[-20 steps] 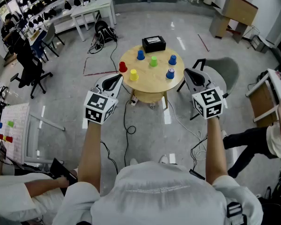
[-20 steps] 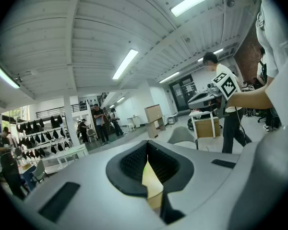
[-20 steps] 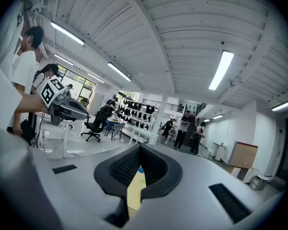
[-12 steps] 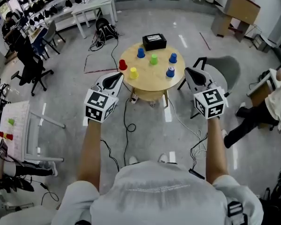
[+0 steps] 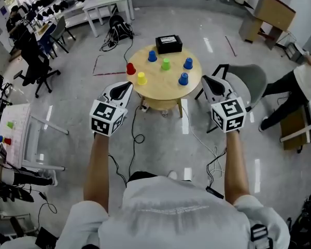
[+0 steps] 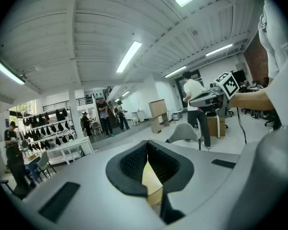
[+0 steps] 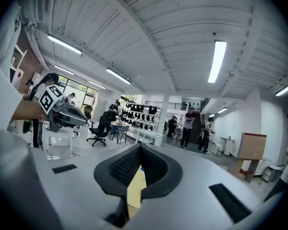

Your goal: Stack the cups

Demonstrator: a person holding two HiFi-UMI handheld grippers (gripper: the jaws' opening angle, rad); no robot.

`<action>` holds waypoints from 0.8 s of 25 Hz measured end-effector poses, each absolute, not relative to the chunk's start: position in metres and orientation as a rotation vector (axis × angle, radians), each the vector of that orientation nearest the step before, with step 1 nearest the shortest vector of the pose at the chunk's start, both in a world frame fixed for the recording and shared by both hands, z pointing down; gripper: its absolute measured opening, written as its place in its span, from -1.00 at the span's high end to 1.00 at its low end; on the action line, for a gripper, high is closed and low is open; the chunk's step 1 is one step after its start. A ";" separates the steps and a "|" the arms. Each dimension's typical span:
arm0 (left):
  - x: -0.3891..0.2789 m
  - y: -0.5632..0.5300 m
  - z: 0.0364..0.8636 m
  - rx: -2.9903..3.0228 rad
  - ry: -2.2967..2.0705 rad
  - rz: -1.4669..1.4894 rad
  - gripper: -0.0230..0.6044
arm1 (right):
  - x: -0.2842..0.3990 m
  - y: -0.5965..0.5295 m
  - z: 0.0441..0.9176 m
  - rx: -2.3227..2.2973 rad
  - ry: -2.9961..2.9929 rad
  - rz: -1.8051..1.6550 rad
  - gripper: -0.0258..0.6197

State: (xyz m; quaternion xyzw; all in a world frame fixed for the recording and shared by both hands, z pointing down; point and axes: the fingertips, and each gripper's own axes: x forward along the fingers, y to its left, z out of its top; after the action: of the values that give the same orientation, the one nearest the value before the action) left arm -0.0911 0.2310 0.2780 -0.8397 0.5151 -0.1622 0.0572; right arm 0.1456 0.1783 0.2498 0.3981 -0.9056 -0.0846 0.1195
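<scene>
The head view is bright and evenly lit from overhead. The floor (image 5: 185,124) carries white glare streaks, which are lamp reflections. Shadows are soft; a faint one lies under the table (image 5: 163,87). The wide lens bends straight lines toward the edges, and detail is softer there than at centre.

Both gripper views are fisheye circles with black corners. Ceiling tubes (image 6: 129,56) supply the light and burn out to white. The left gripper (image 6: 147,145) and right gripper (image 7: 140,147), close to the lens, are slightly out of focus; the hall behind is clearer. Their pale bodies show smooth shading without hard shadow.
</scene>
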 end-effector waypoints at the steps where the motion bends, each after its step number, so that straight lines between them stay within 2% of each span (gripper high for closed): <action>1: -0.085 0.230 0.280 -2.542 1.573 -0.494 0.87 | 0.151 0.176 0.253 1.149 -2.654 -0.238 0.84; 7: -0.059 0.207 0.285 -2.531 1.600 -0.518 0.87 | 0.169 0.146 0.258 1.097 -2.665 -0.216 0.84; 15: -0.068 0.145 0.292 -2.534 1.600 -0.425 0.85 | 0.162 0.093 0.271 1.114 -2.663 -0.212 0.83; 16: -0.070 0.133 0.293 -2.544 1.588 -0.411 0.80 | 0.158 0.083 0.272 1.121 -2.656 -0.211 0.83; 18: -0.075 0.109 0.295 -2.566 1.552 -0.397 0.49 | 0.148 0.064 0.275 1.121 -2.643 -0.198 0.57; 20: -0.080 0.085 0.297 -2.586 1.508 -0.393 0.45 | 0.137 0.043 0.277 1.126 -2.628 -0.194 0.46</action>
State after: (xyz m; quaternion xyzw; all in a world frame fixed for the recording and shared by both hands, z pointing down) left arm -0.0800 0.0851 0.2970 -0.8549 0.4987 -0.1298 0.0611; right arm 0.1369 0.0428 0.2774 0.3893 -0.9084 -0.0671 0.1372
